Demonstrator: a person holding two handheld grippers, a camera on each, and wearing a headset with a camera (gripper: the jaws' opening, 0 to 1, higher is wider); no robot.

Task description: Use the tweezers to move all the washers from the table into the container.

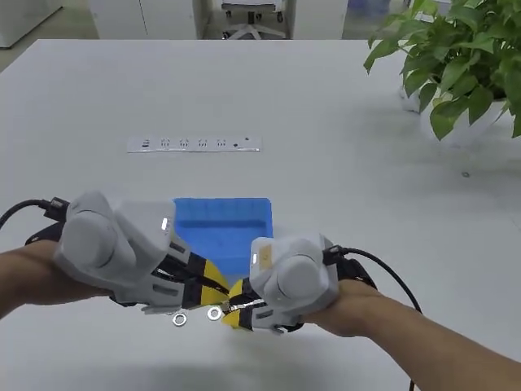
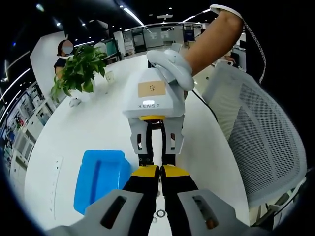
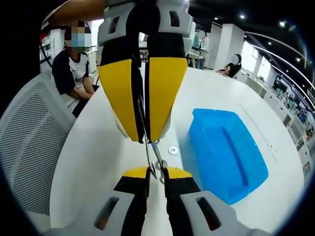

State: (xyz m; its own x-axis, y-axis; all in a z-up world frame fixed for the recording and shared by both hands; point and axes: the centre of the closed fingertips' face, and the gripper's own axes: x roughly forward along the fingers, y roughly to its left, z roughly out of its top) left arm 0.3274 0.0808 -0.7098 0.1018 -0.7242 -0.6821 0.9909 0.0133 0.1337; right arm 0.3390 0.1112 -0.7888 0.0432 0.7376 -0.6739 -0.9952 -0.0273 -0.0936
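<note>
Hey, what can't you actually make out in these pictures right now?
Tips of the tweezers: right gripper view, sunk between the right gripper jaws; any washer held is hidden.
Right gripper's grip: too fine to tell; the left gripper is shut on the tweezers.
Washer count: head view shows two washers; the grippers may cover more.
Near edge of the container: head view, behind the grippers.

Container (image 1: 221, 220) and washers (image 1: 179, 319) on the table (image 1: 98, 98)
Two washers are laid just near of the container; a power strip (image 1: 194, 144) is placed beyond it, a potted plant (image 1: 456, 57) at the far right.
</note>
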